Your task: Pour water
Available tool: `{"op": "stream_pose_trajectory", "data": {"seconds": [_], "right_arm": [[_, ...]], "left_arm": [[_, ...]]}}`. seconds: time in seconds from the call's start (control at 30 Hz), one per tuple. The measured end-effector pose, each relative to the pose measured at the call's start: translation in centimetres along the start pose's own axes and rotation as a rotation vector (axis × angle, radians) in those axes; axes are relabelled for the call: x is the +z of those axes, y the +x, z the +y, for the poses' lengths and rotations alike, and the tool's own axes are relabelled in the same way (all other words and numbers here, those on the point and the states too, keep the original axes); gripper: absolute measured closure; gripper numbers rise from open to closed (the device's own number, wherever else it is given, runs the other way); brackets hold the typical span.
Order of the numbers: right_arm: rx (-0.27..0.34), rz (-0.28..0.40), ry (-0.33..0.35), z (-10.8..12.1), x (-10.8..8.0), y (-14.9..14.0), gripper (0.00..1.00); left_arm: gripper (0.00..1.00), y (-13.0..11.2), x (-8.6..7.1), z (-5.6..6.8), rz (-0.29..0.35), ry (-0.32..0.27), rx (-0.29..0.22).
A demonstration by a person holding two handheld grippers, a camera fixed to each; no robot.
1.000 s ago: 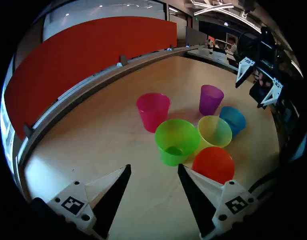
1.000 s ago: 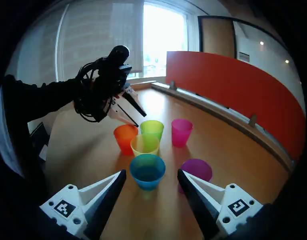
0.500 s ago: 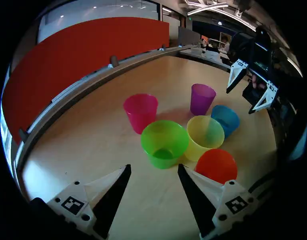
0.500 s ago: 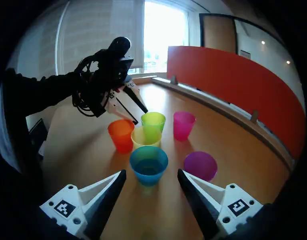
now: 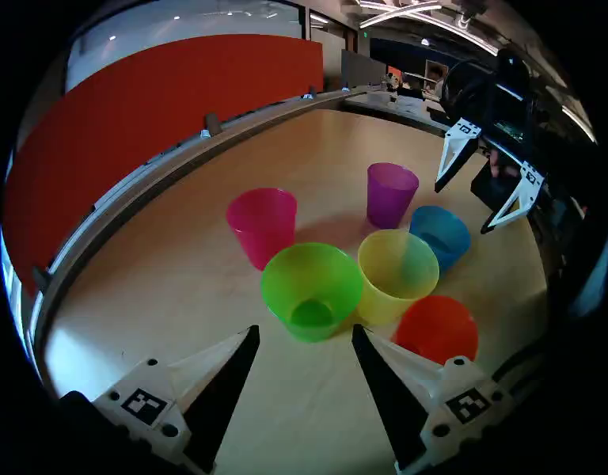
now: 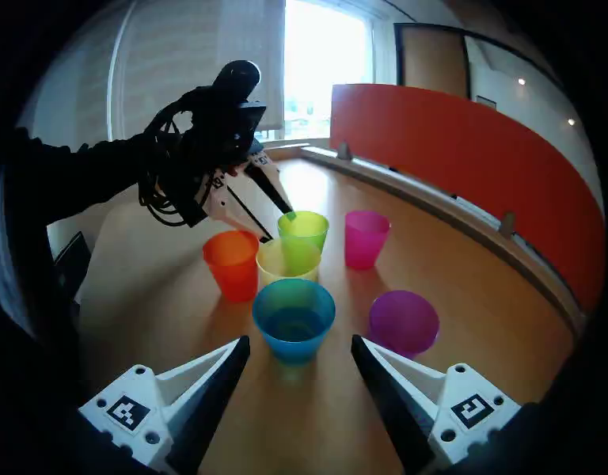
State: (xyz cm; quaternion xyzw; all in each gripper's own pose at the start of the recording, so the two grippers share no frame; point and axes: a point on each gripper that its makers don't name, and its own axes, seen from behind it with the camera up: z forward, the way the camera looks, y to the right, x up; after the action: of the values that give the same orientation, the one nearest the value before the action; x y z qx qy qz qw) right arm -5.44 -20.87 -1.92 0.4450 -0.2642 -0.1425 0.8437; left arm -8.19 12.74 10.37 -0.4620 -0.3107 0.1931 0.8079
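Green cup [image 5: 312,291] stands upright, dead ahead of your left gripper [image 5: 304,329] | blue cup [image 6: 294,320] dead ahead of your right gripper [image 6: 299,340] | both spread, holding nothing

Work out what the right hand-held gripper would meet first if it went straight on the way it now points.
The blue cup: it stands centred ahead of the open right hand-held gripper. The yellow cup lies behind it. Depth is unclear, so it might pass over the rim.
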Motion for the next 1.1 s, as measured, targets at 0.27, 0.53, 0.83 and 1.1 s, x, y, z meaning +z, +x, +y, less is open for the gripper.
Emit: {"op": "stream_pose_trajectory", "data": {"seconds": [0.27, 0.53, 0.83, 1.1], "right_arm": [[0.005, -0.014, 0.007, 0.0, 1.1, -0.8, 0.01], [-0.018, -0.035, 0.014, -0.2, 2.3, -1.5, 0.0], [-0.014, -0.041, 0.022, -0.3, 4.0, -1.7, 0.01], [-0.007, -0.042, 0.034, -0.4, 5.2, -1.5, 0.0]], "left_arm": [[0.14, 0.2, 0.6, 0.4, 0.004, -0.02, 0.014], [0.14, 0.4, 1.3, 0.9, 0.003, -0.038, 0.032], [0.14, 0.8, 2.1, 1.0, 0.004, -0.053, 0.044], [0.14, 1.1, 2.8, 0.9, 0.004, -0.05, 0.067]]}}
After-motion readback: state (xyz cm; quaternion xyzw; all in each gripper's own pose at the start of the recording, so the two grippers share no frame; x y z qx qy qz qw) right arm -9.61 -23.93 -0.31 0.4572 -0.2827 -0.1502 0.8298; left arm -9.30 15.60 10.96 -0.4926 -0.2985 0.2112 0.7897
